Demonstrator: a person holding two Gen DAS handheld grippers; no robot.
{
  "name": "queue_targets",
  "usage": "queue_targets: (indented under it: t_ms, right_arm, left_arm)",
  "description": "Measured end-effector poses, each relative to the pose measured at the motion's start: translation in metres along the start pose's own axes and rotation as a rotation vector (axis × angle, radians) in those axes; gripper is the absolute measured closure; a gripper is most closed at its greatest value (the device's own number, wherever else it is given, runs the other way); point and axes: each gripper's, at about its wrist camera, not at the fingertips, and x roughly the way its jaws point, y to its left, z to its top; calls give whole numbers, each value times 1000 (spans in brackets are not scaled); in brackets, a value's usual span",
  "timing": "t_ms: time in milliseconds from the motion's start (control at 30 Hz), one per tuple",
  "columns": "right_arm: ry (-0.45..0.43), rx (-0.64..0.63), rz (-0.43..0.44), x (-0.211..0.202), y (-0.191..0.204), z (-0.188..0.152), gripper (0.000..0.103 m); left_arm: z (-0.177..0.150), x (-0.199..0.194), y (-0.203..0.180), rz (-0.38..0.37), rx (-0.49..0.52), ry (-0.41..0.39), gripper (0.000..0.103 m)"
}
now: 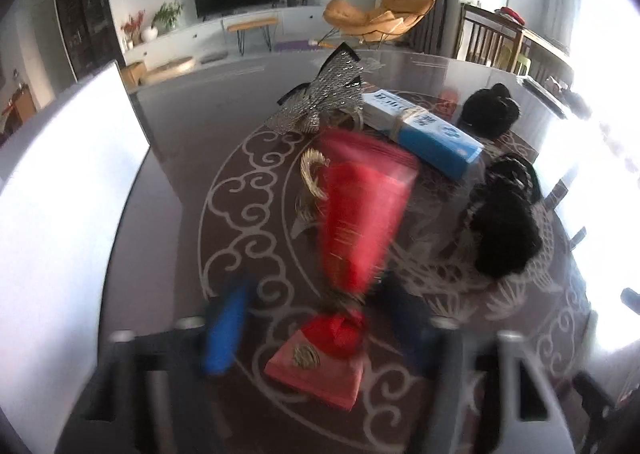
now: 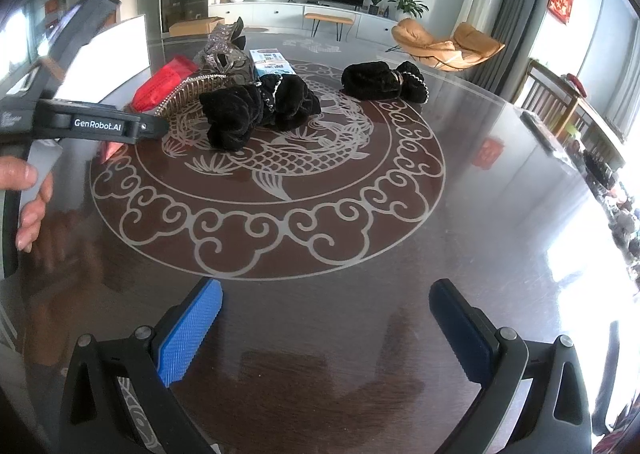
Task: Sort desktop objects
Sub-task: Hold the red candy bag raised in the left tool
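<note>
The left gripper (image 1: 316, 318) has its fingers closed on the narrow end of a red pouch (image 1: 364, 210), which looks lifted above the fish pattern (image 2: 280, 158) on the table (image 2: 480, 194). A pink packet (image 1: 316, 370) lies under those fingers. The right gripper (image 2: 324, 326) hangs with fingers spread and empty, short of the pattern. On the pattern lie a black scrunchie (image 2: 256, 110), then a blue box (image 1: 432, 134), and a second scrunchie (image 2: 380, 80) at its far rim.

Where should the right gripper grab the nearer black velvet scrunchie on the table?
Take the black scrunchie across its front lobe, which bulges toward the right gripper. Come from the near side, over bare table; the beaded second scrunchie crowds its far side. The soft pile should compress easily.
</note>
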Motion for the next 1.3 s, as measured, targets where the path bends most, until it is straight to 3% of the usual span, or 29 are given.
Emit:
queue_targets:
  t_ms: [33,67,233,300,333,367,400,433,1300]
  right_arm:
    - [1,2,2,0,0,0,0]
    - [2,4,5,0,0,0,0]
    - [1,2,3,-1,-1,0,0]
    - [1,1,2,-1,-1,0,0]
    - [1,2,3,-1,-1,-1,0]
    - [1,3,3,-1,-1,0,0]
    - [2,4,5,-1,-1,0,0]
    - [3,4,6,-1,-1,-1,0]
    - [-13,-24,-31,-3,4,0,0]
  left_arm:
    - [-5,-5,-2,-2,-1,0,64]
    - [-11,-11,-3,0,-4,5,68]
    - [-56,-46,-15,21,-49,-5,67]
    - [-68,-54,-20,44,-63,-19,62]
    - [-72,-55,-21,66,-70,-15,46]
    - [-74,-56,-21,102,-85,-9,19]
    - [-73,-53,-19,130,-92,10,9]
    - [-71,-52,-18,137,-94,17,6]
    - [-72,-51,-19,157,-84,12,5]
